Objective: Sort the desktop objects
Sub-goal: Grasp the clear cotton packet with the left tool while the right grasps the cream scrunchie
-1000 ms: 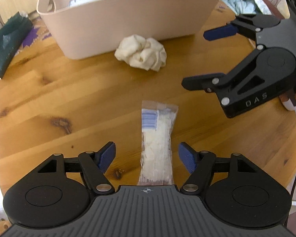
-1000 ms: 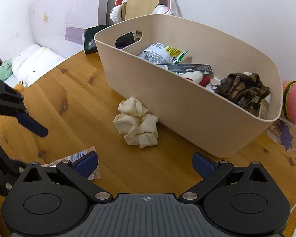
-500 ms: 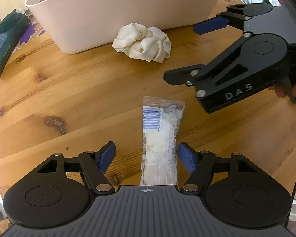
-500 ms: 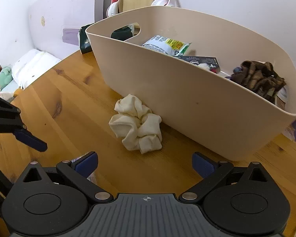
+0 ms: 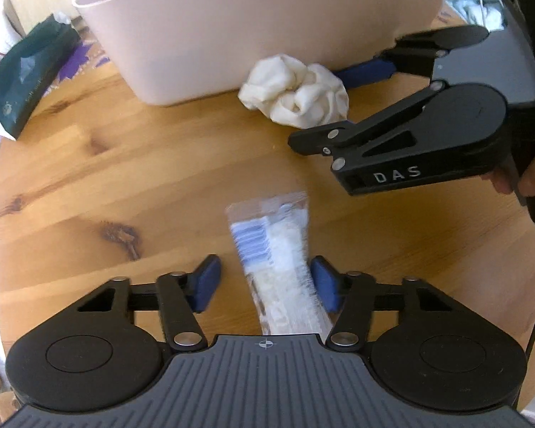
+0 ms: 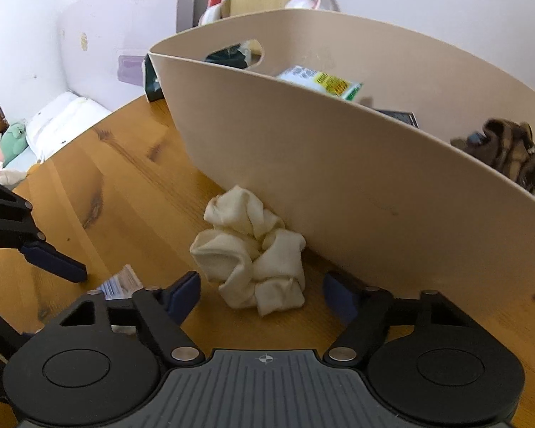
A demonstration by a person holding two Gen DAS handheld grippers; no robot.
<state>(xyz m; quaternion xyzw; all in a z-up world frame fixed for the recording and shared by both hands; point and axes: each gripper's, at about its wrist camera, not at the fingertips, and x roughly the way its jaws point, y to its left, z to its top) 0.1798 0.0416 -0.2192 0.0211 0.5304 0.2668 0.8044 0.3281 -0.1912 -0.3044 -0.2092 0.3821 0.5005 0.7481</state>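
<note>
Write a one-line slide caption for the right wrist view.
Open right gripper straddles a cream scrunchie lying against the beige basket on the wooden table.

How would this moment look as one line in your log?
left gripper: open, straddling clear packet | right gripper: open, around cream scrunchie | beige bin: behind

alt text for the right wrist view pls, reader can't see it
The open right gripper straddles a cream scrunchie lying on the wooden table against a beige basket. The basket holds a snack packet and brown fabric.
</note>
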